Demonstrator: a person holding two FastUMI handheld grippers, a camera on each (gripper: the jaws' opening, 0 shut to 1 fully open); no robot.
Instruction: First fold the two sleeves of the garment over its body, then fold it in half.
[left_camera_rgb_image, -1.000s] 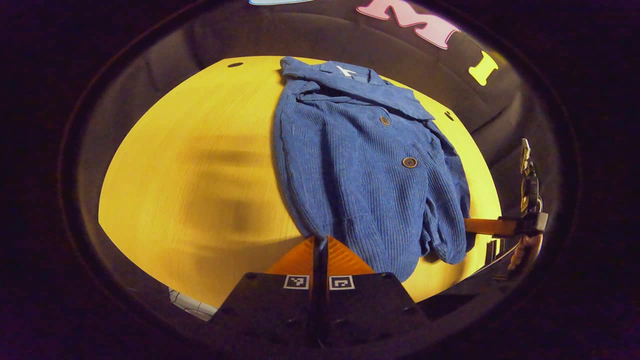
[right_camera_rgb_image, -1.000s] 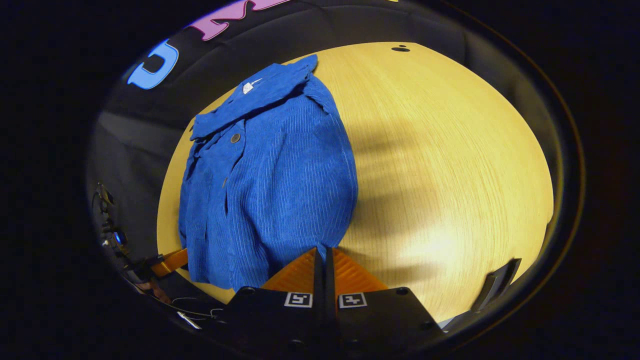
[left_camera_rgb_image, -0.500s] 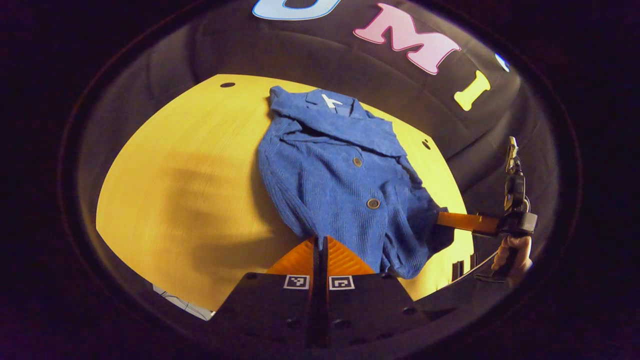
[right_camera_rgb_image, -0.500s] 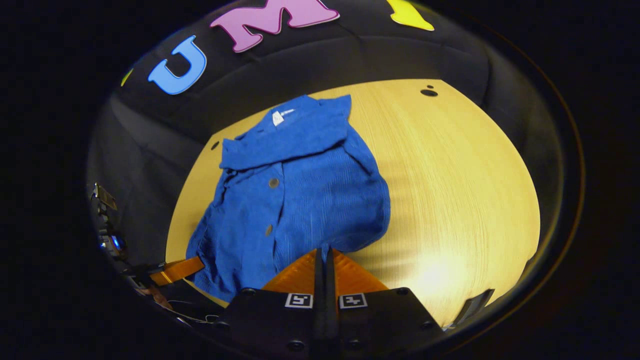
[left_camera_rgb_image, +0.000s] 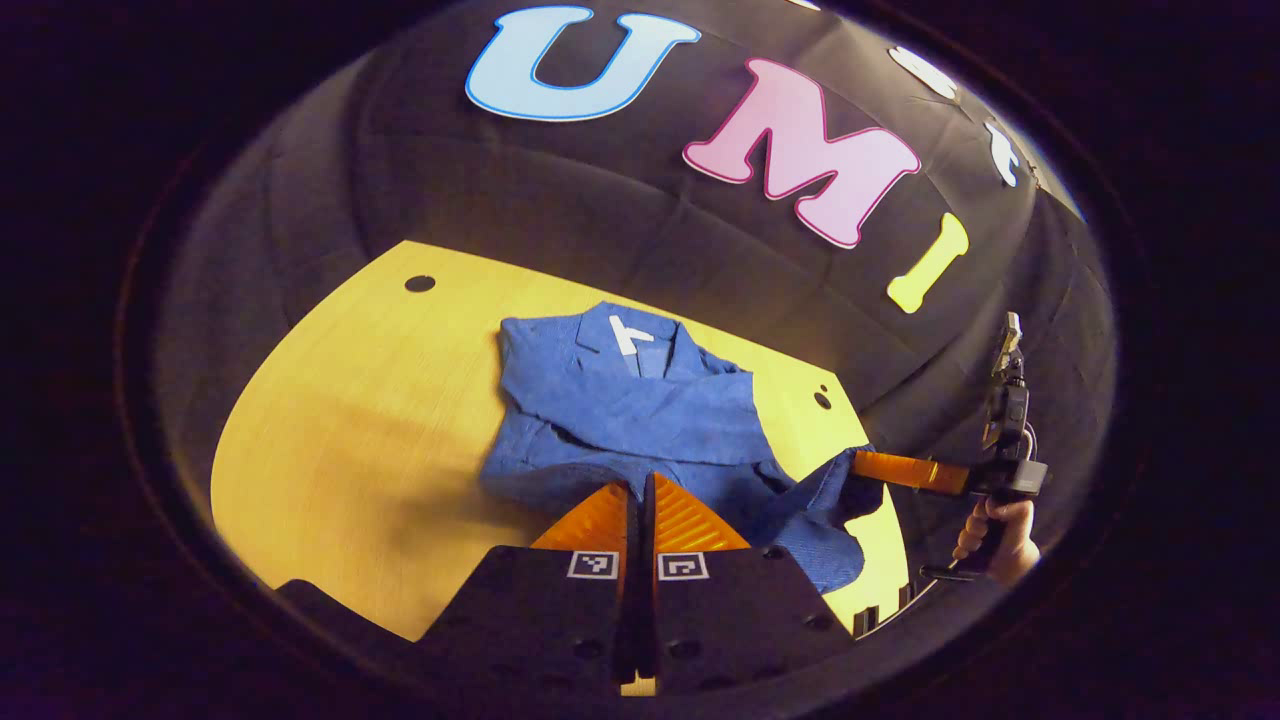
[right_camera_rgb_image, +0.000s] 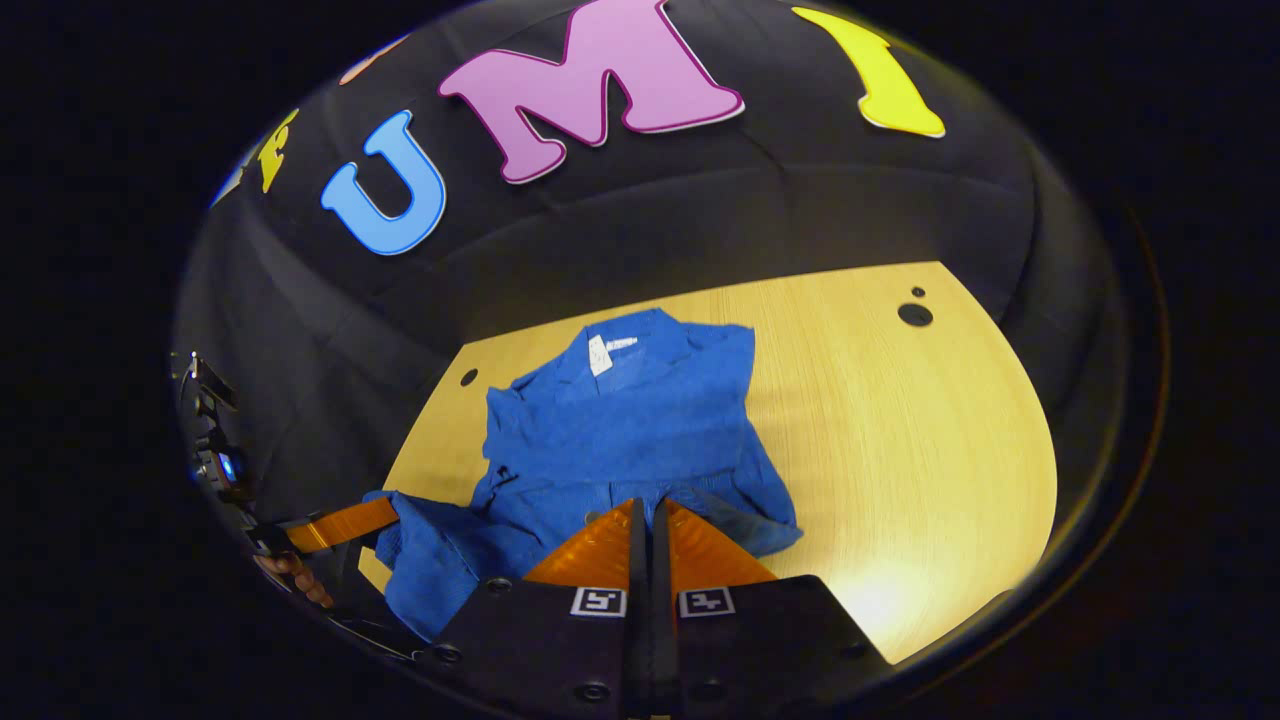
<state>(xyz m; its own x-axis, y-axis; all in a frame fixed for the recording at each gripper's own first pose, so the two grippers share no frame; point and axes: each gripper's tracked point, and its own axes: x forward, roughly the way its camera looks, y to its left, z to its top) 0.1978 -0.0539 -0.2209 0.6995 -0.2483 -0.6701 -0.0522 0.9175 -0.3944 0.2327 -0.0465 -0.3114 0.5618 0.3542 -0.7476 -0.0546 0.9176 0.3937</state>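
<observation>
A: Are we done? Sleeves look folded in on the garment (left_camera_rgb_image: 640, 420).

B: Nearly. Left tool (left_camera_rgb_image: 640, 500) and right tool (right_camera_rgb_image: 650, 520), both clamped on the hem, carry it toward the collar above the table (left_camera_rgb_image: 330, 420); we haven't laid it down.

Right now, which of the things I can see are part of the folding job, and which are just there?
Part of the job:
- blue jacket
- left gripper, shut on its hem
- right gripper, shut on its hem

Just there:
- wooden table
- holes in the tabletop
- white label at the collar
</observation>
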